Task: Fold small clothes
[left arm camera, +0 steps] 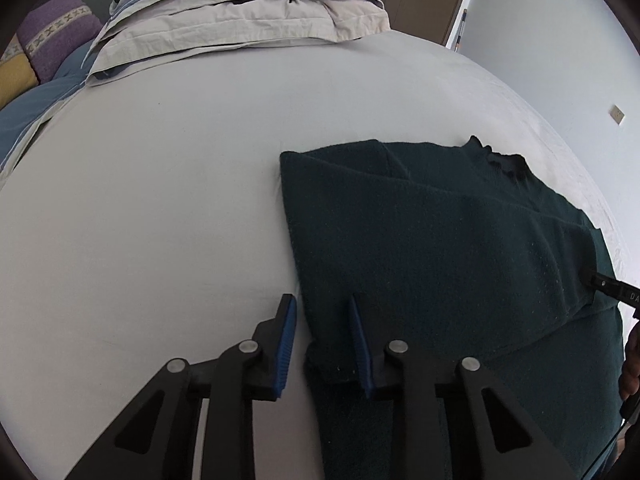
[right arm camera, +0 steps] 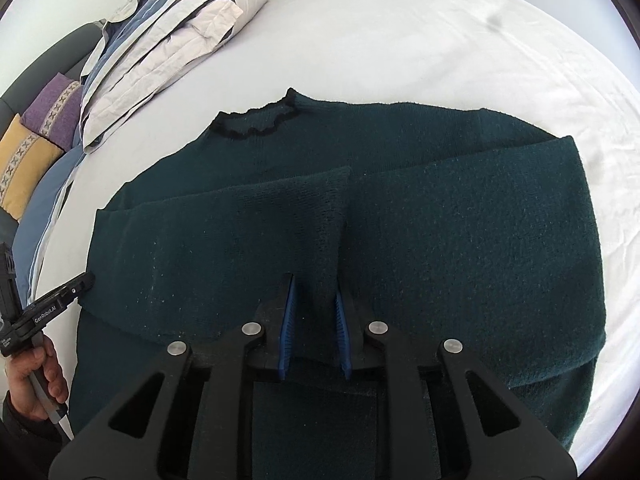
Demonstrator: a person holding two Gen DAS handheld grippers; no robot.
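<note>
My left tongs (left arm camera: 322,320): jaws spread apart, straddling the sweater's near left edge.
My right tongs (right arm camera: 314,300): jaws parted over its middle.
Dark green sweater (right arm camera: 440,220): flat ahead on white bed (left arm camera: 160,200), sleeves folded in.

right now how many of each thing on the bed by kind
sweater: 1
folded duvet: 1
cushions: 2, purple and yellow
grippers: 2, left and right
total: 6
</note>
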